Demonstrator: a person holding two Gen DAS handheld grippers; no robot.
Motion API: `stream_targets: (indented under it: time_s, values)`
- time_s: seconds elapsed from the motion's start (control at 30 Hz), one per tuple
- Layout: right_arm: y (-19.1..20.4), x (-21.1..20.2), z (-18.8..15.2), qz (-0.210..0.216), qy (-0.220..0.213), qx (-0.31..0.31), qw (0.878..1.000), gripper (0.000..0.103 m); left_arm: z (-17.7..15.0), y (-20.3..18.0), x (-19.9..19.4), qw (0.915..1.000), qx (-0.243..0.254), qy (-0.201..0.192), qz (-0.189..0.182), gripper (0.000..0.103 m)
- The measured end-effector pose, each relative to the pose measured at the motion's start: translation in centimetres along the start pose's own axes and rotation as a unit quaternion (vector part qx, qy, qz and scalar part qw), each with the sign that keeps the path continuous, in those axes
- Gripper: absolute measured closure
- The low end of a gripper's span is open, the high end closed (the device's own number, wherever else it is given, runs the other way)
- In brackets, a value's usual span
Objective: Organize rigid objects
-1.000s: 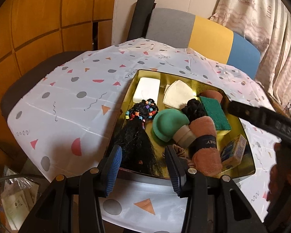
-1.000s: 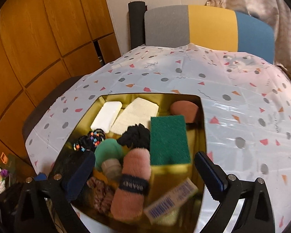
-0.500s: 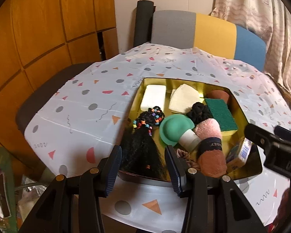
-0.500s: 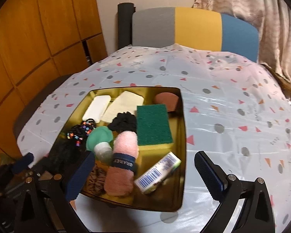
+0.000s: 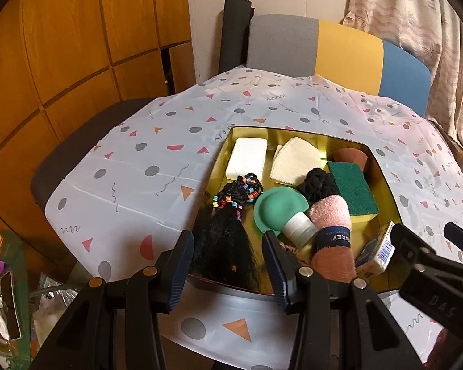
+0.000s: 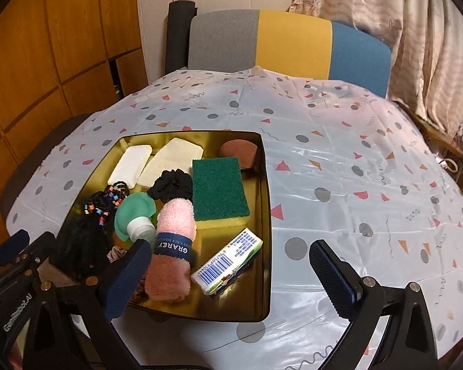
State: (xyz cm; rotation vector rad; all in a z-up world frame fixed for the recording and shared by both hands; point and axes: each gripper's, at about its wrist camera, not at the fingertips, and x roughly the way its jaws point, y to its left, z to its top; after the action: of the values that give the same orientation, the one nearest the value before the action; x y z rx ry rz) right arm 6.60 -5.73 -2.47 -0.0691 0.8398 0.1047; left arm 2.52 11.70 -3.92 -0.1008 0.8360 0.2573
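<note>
Small white barcoded cardboard box (image 6: 227, 266) lies in gold metal tray (image 6: 264, 215), between right gripper (image 6: 228, 273) jaws: wide open, empty. Left gripper (image 5: 228, 265) half open, empty. Judged light, stiff; long sides best gripped.

both wrist views look down at a slant from above the near edge of the table (image 5: 145, 166), facing the chair (image 6: 290, 43) at the far edge. left view sits nearer the near left corner, right view further right. shared: the gold tray (image 5: 385, 185) (image 6: 265, 203) and the patterned tablecloth.
</note>
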Motion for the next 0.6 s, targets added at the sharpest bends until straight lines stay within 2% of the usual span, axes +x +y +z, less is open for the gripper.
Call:
stream_targets:
  time_s: [0.13, 0.6]
  values:
    - [0.4, 0.27, -0.1, -0.014, 0.007, -0.004, 1.0, 0.0, -0.03, -0.48, -0.33, 0.9999, 0.007, -0.001, -0.012, 0.057]
    - [0.24, -0.03, -0.04, -0.013, 0.007, 0.004, 1.0, 0.0, 0.01, -0.72, -0.73, 0.9998, 0.011, 0.0, -0.015, 0.057]
